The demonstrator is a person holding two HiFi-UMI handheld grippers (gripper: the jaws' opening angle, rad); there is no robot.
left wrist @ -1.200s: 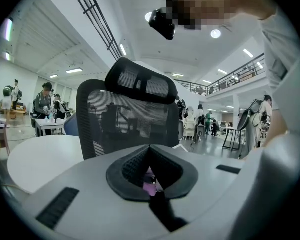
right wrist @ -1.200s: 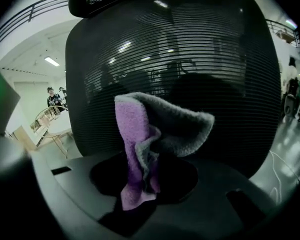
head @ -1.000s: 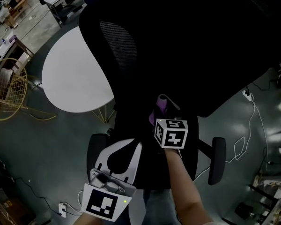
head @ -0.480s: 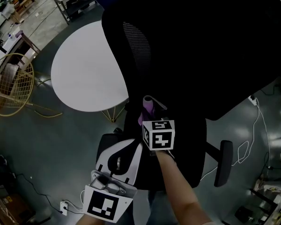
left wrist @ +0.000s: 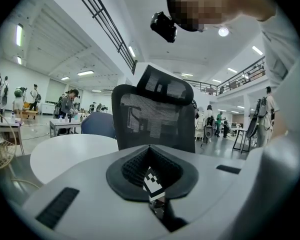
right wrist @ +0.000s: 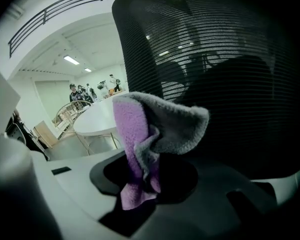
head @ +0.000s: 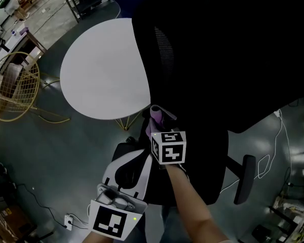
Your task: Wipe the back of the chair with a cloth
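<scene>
The black mesh-backed office chair fills the upper right of the head view. My right gripper, under its marker cube, is shut on a purple and grey cloth near the left edge of the chair back. In the right gripper view the cloth sticks up from the gripper, close against the mesh of the chair. My left gripper hangs low at the left, shut and holding nothing. In the left gripper view it points at the chair from a distance.
A round white table stands just left of the chair. Further left is a yellow wire chair. White cables lie on the grey floor at the right, by the chair's armrest. People stand far off in the hall.
My right gripper and the cloth have shifted left across the chair back, toward its left edge. The left gripper has stayed low and still.
</scene>
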